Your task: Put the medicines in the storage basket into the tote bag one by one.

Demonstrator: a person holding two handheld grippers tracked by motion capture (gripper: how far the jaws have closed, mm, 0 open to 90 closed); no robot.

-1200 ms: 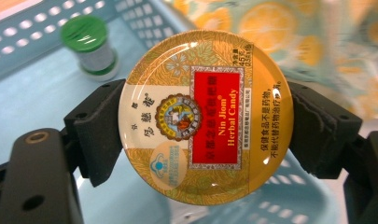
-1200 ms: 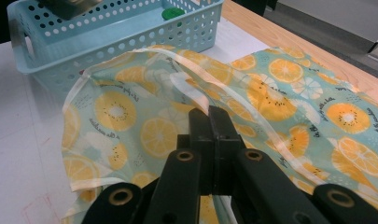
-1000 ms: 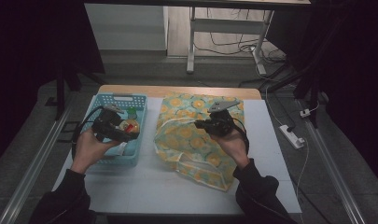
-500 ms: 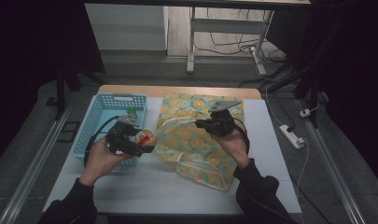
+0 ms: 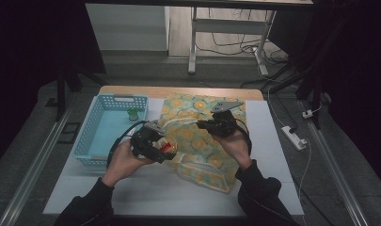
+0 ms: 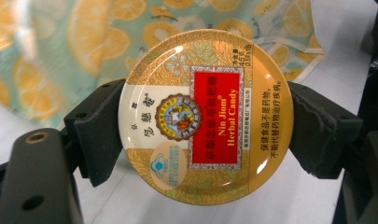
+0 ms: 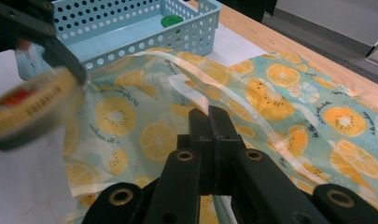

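A white worktop (image 5: 146, 190) with a wooden far edge carries a blue basket (image 5: 87, 141); just right of the basket lies an orange-print cloth bag (image 5: 202, 139).

We see the high view dim, its edges near black, light pooling on the white table (image 5: 146, 188). Glare gleams off the candy tin (image 6: 206, 116) lid (print sharp here). In the right gripper view that tin (image 7: 30, 105) smears with motion blur.

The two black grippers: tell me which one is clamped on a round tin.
The left gripper: its pads press both sides of the round gold-and-red candy tin. The right gripper is shut on the orange-print fabric bag's white strap instead.
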